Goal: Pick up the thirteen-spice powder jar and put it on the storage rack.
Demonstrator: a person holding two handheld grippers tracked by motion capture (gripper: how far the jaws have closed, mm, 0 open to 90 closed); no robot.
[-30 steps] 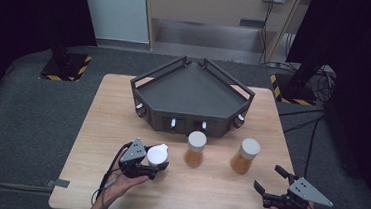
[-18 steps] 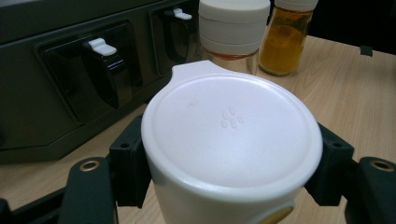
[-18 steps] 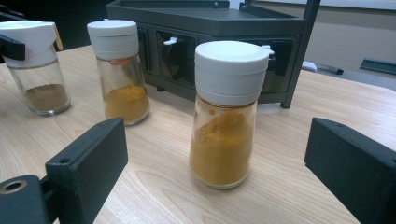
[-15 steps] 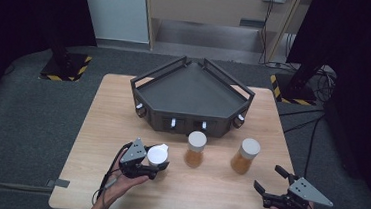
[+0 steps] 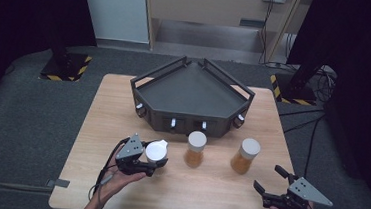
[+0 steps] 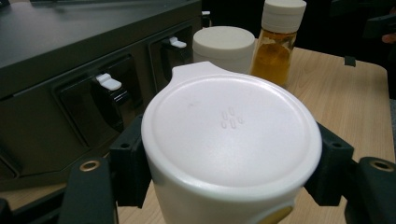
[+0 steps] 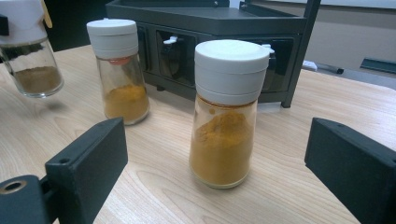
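- White-capped glass spice jar [image 5: 156,151] is squeezed tight in the left gripper [image 5: 141,162].
- Right gripper [image 5: 273,184] waits wide apart at five o'clock from the orange powder jar [image 5: 245,156].

On the bench [image 5: 123,104], a rack [image 5: 193,92] sits at twelve o'clock. Just before it stand two jars, one at the centre [image 5: 195,149] and one toward three o'clock [image 5: 245,156]. A third jar [image 5: 155,152] sits between the left tongs [image 5: 151,163] at eight o'clock; the right tongs [image 5: 269,182] lie at five o'clock.
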